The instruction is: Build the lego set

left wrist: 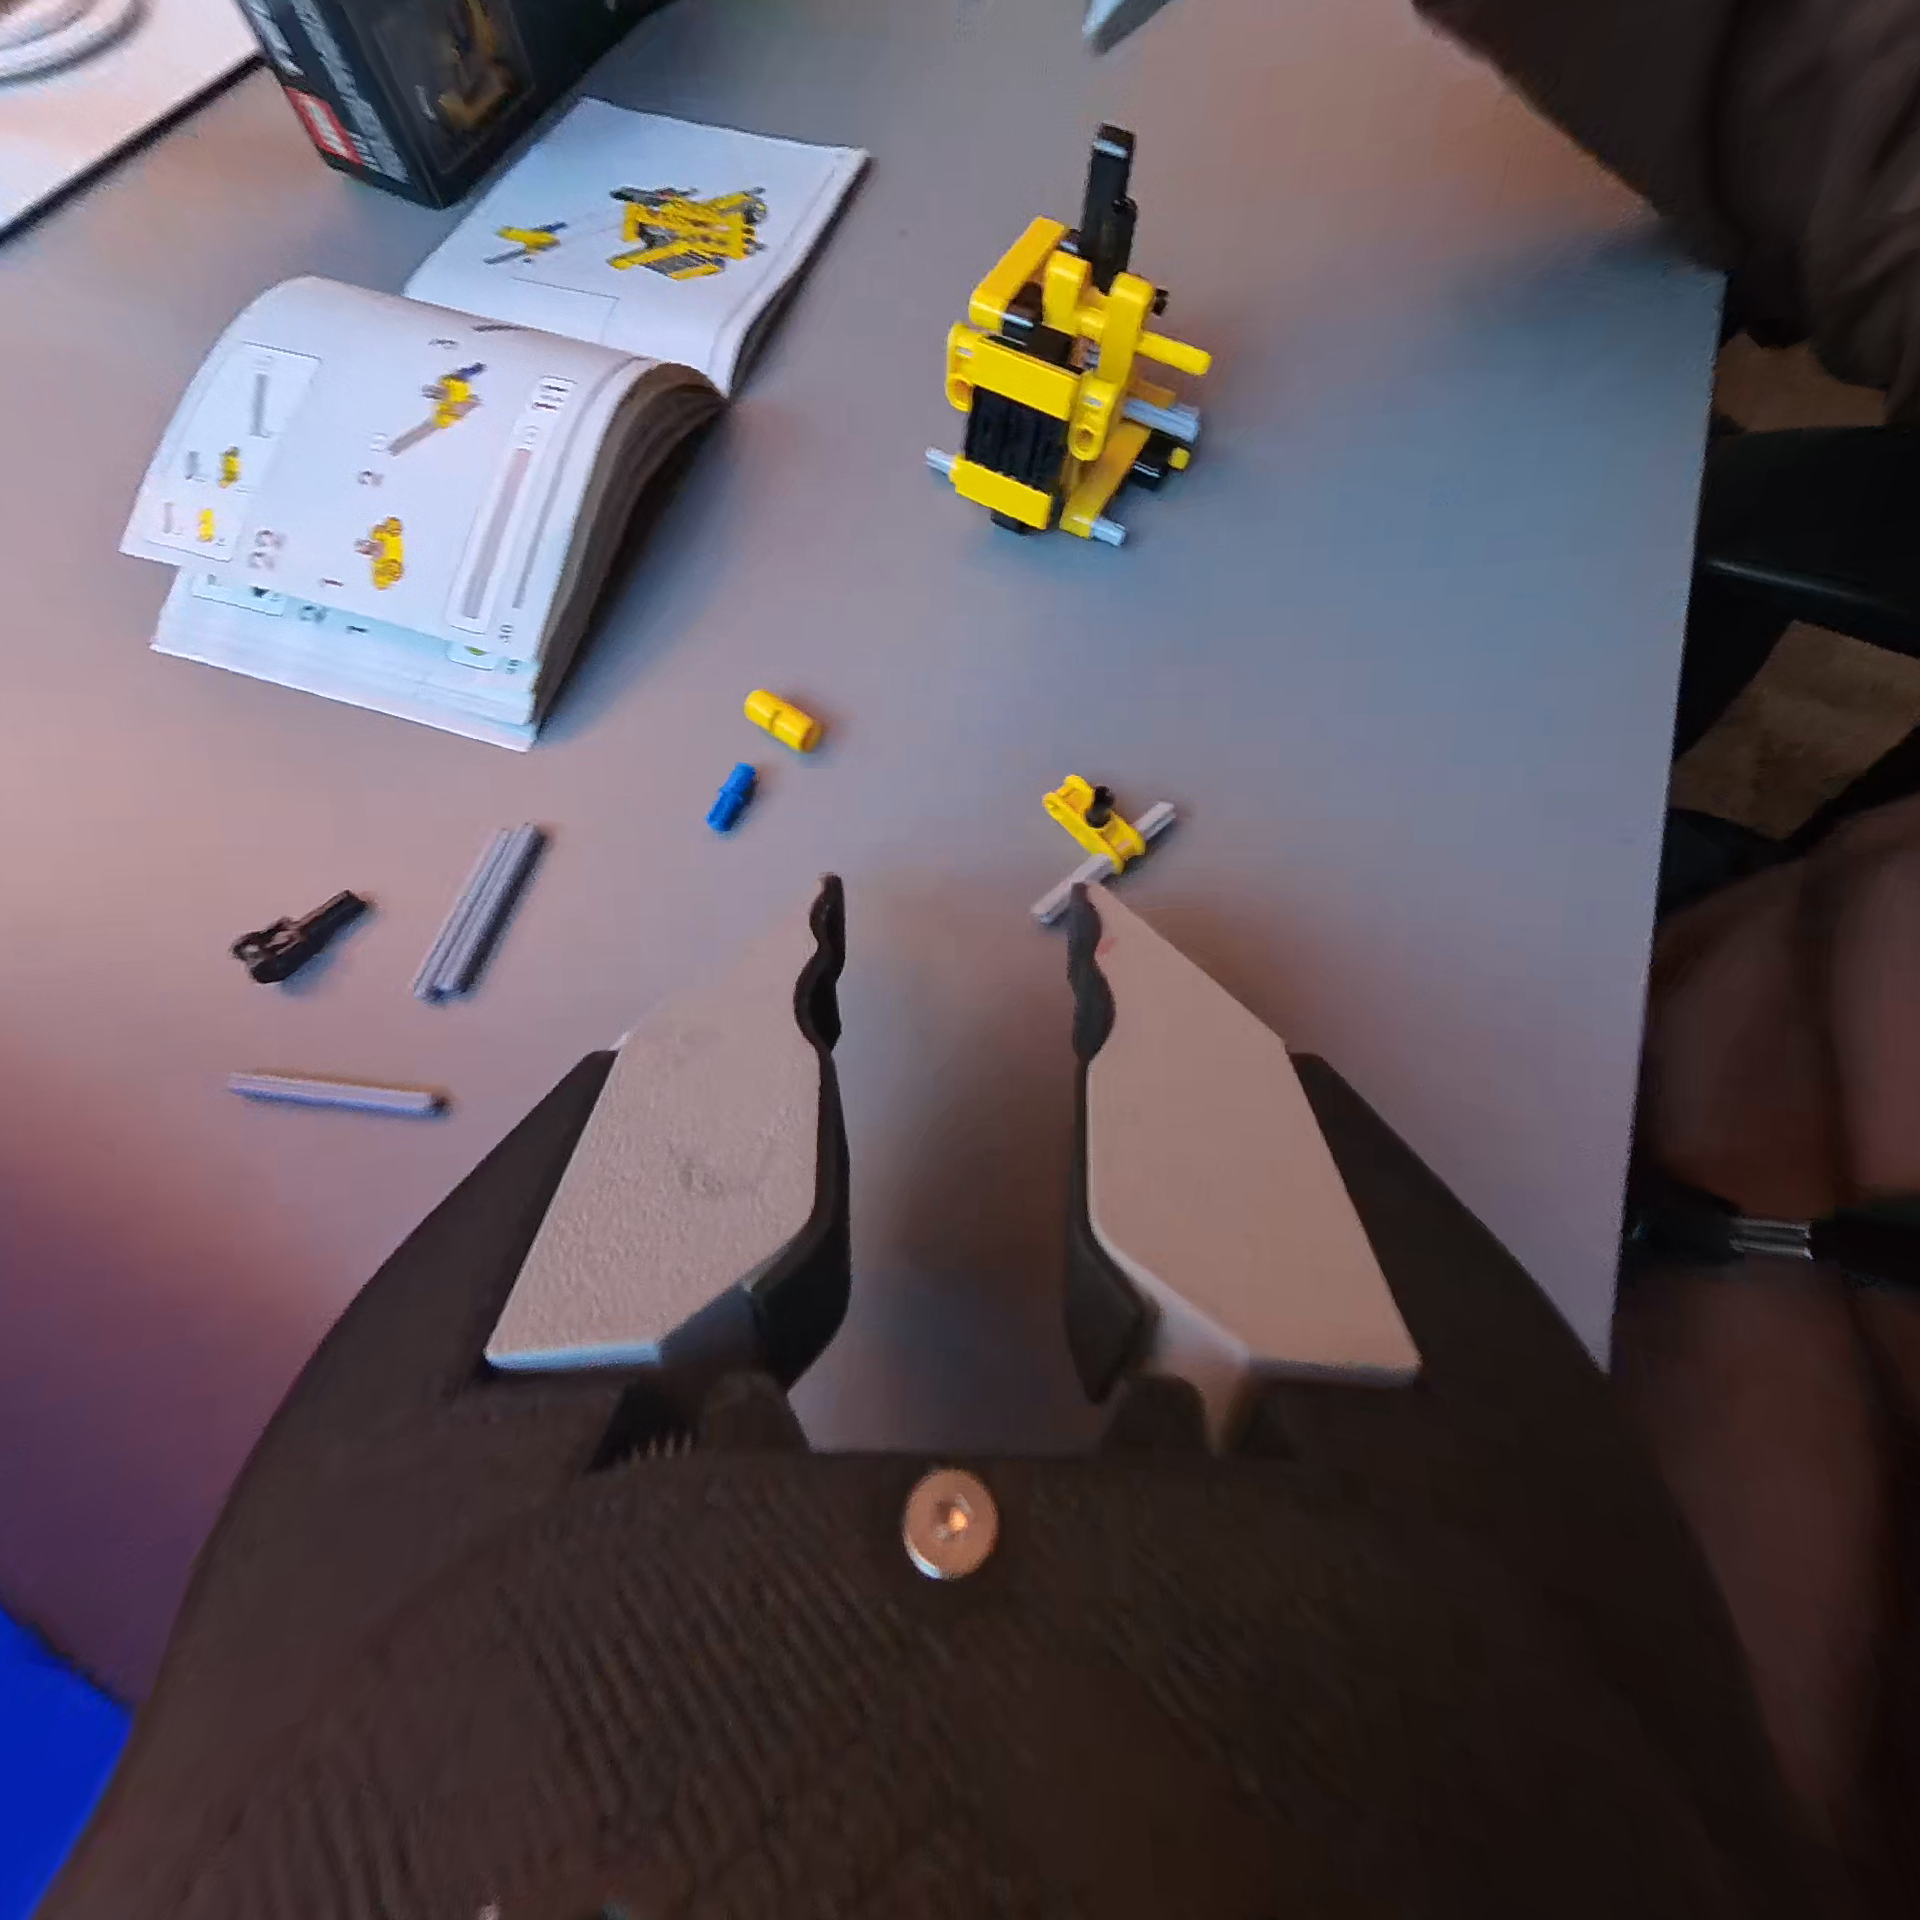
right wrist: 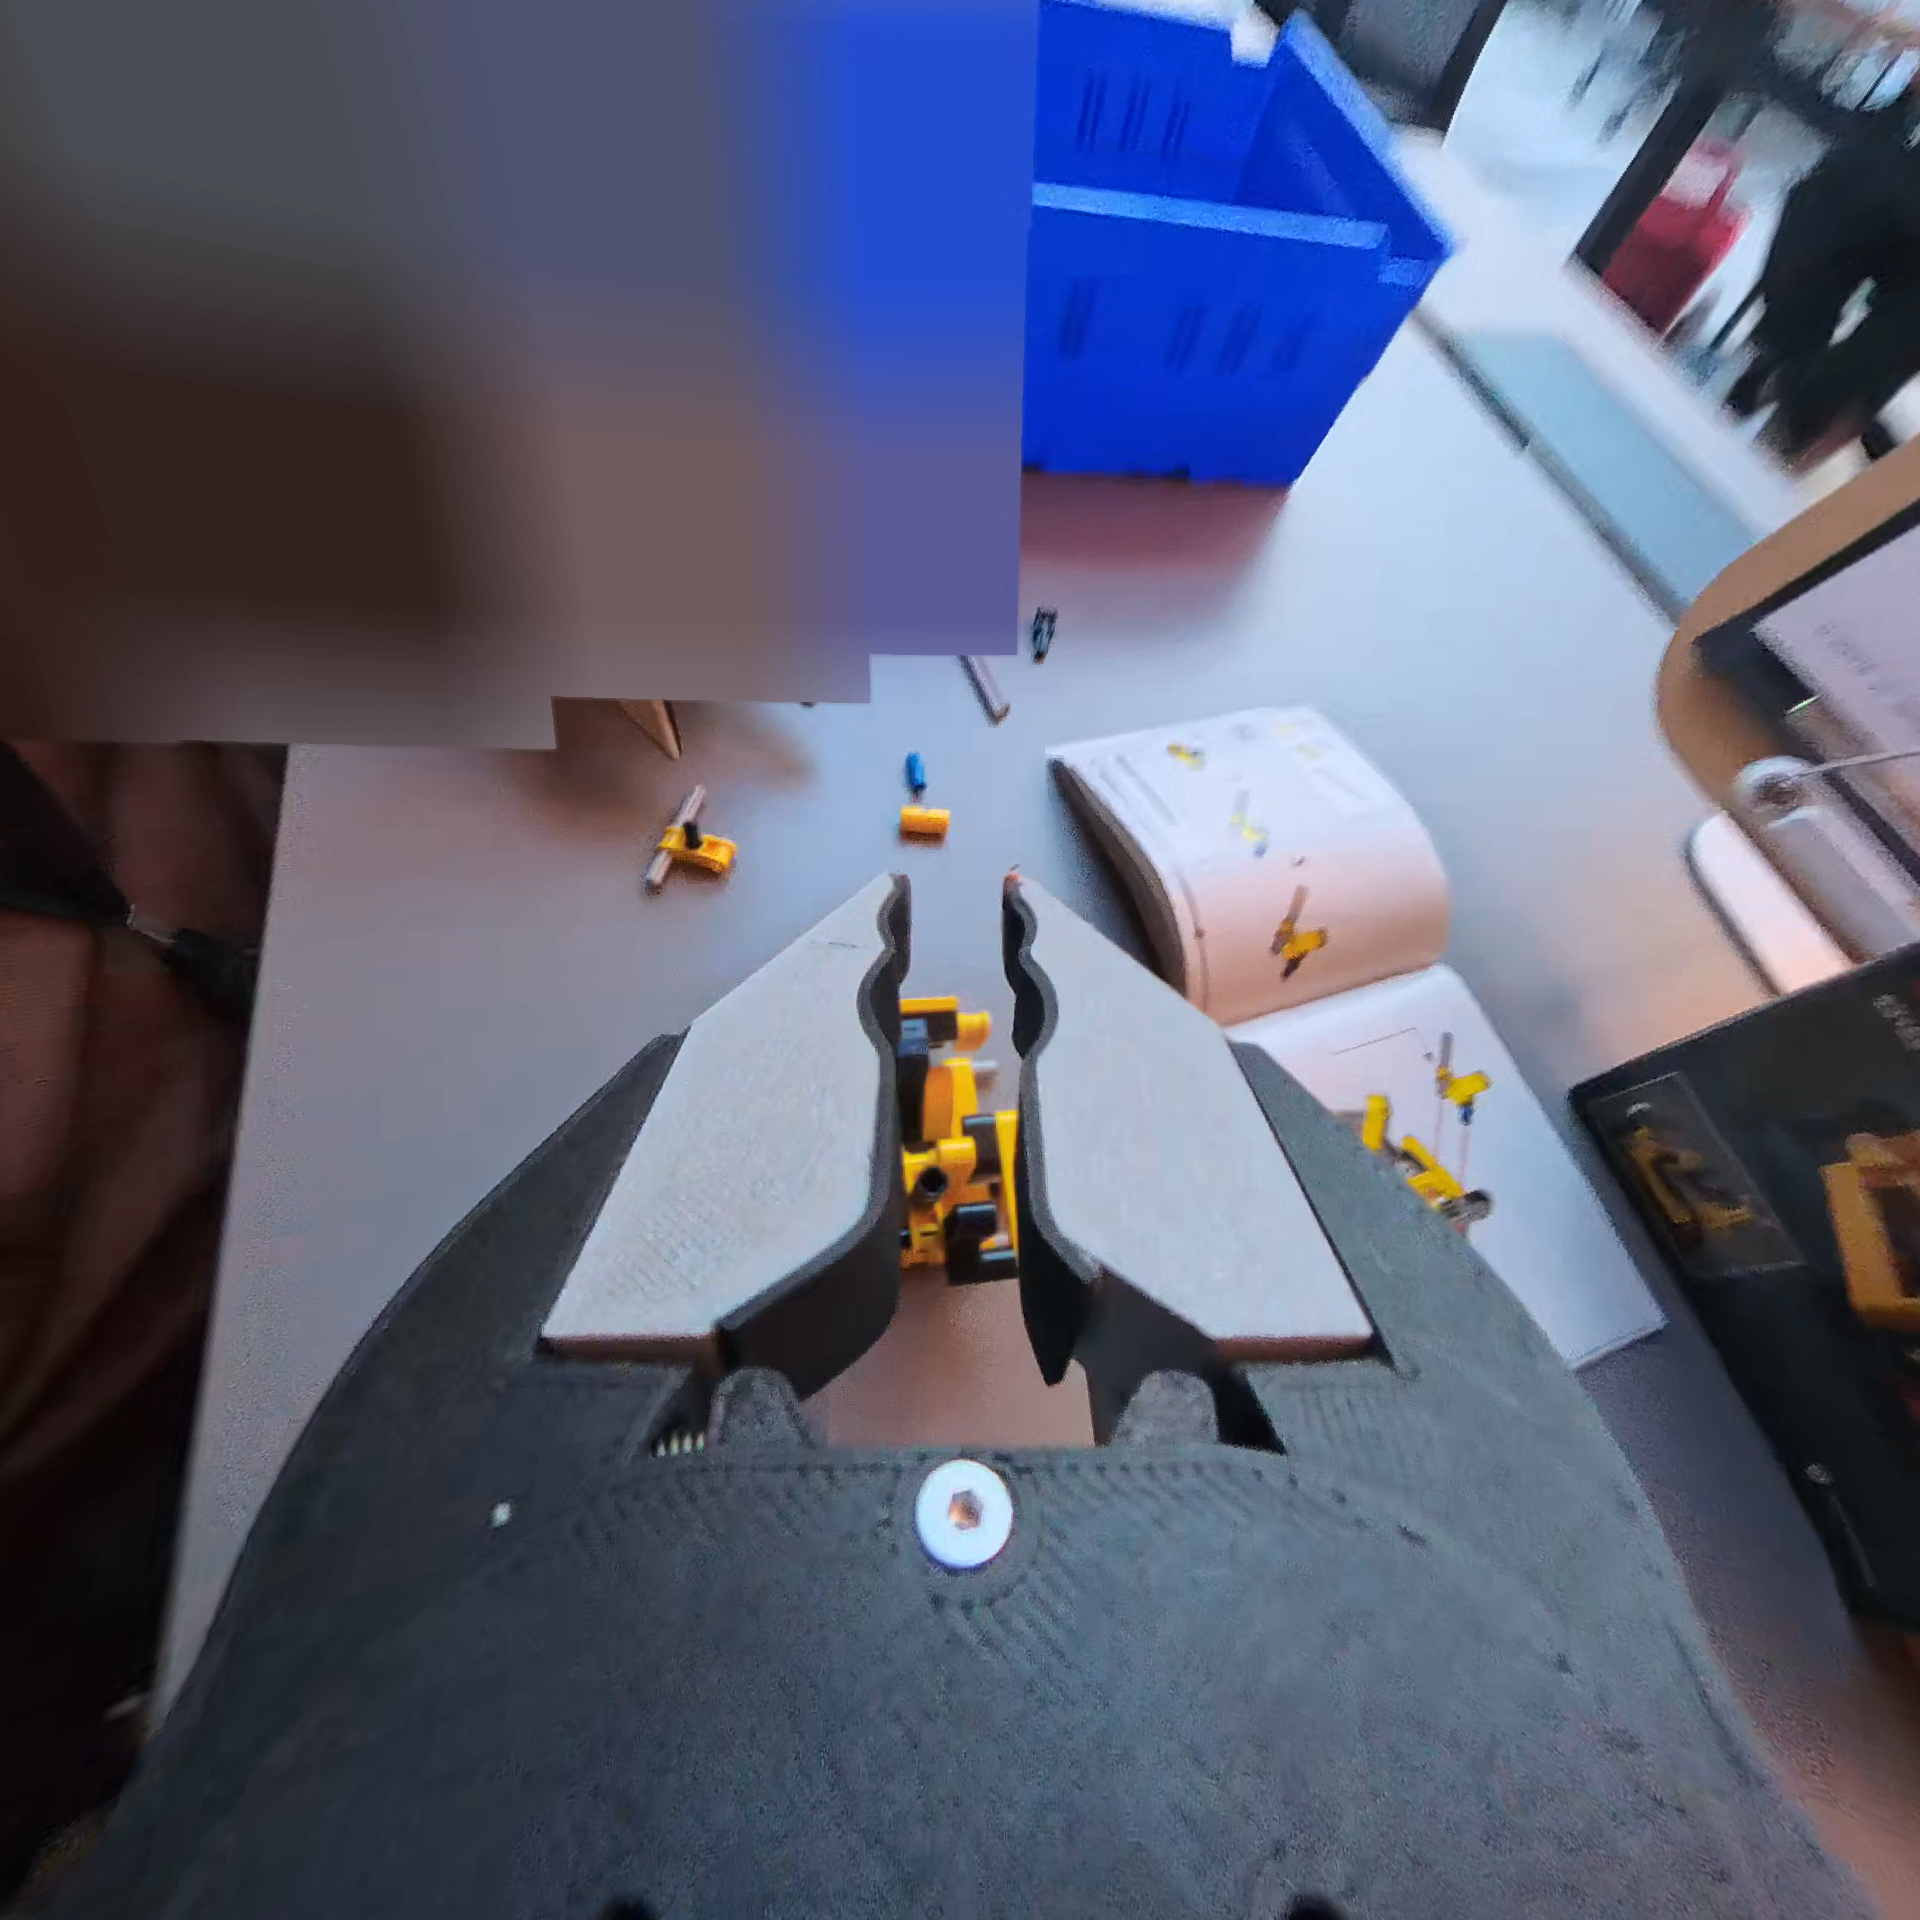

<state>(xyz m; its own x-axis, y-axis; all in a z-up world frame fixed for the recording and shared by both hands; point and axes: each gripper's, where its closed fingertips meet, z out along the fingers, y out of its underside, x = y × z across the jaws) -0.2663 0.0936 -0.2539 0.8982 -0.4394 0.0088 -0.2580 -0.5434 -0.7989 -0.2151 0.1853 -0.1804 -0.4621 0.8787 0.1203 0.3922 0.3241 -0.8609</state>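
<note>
Left gripper (left wrist: 951, 904) is hovering over the grey table (left wrist: 1351, 727) with jaws apart, holding nothing — its right fingertip is overlapping the end of a grey axle carrying a small yellow connector (left wrist: 1093, 818). The yellow-and-black lego build (left wrist: 1060, 384) is standing well ahead on the table, long axis upright, black mast pointing up, grey axles sticking out sideways at the base. Right gripper (right wrist: 956, 883) is sitting above that build (right wrist: 951, 1143), fingers narrowly parted on either side of it; contact — can't tell. Loose parts are lying between build and left gripper: yellow cylinder piece (left wrist: 782, 719), blue pin (left wrist: 731, 797), grey axles (left wrist: 480, 912), another grey axle (left wrist: 338, 1095), black piece (left wrist: 296, 935). Instruction booklet (left wrist: 416, 488) is lying open beside the dark set box (left wrist: 416, 94). Blue bin (right wrist: 1226, 260) is sitting at the far table end, contents not visible.
</note>
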